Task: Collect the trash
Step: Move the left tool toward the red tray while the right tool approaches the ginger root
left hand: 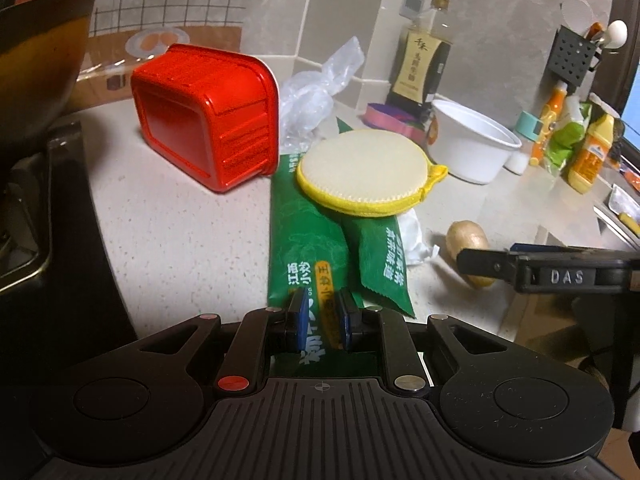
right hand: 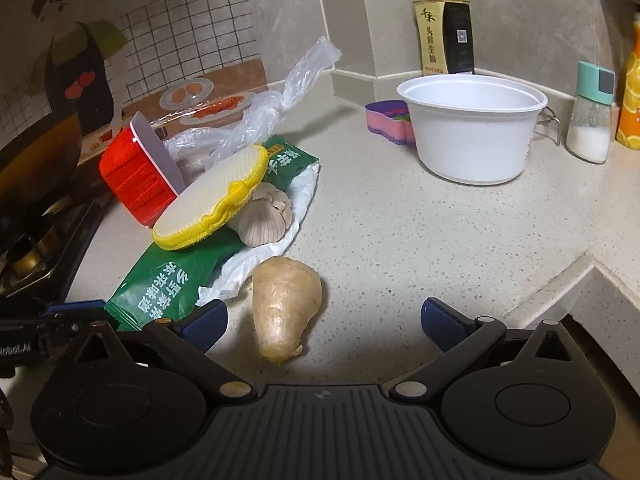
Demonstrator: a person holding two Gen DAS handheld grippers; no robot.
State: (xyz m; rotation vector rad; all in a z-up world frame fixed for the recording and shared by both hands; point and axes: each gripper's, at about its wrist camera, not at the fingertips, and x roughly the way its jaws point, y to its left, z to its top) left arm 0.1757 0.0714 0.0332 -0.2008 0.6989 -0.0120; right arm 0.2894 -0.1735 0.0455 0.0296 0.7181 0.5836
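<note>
Left gripper [left hand: 323, 312] fingers pinch the green wrapper [left hand: 308, 240]; right gripper [right hand: 324, 320] fingers spread wide around the ginger [right hand: 286, 308], sponge [right hand: 212, 200] at 11 o'clock.

left gripper [left hand: 323, 312]: black ribbed body, blue finger pads, one red and one silver pivot cap
right gripper [right hand: 324, 320]: black, blue pads, silver pivot caps, "DAS" embossed on side

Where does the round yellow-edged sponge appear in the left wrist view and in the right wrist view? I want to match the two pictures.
Left wrist view: the sponge is just right of centre, resting on the green packet, to the right of the red container.
Right wrist view: the sponge is left of centre, tilted, leaning on the garlic bulb.
Shared landmark: the white bowl, to the right of the sponge in both views.
</note>
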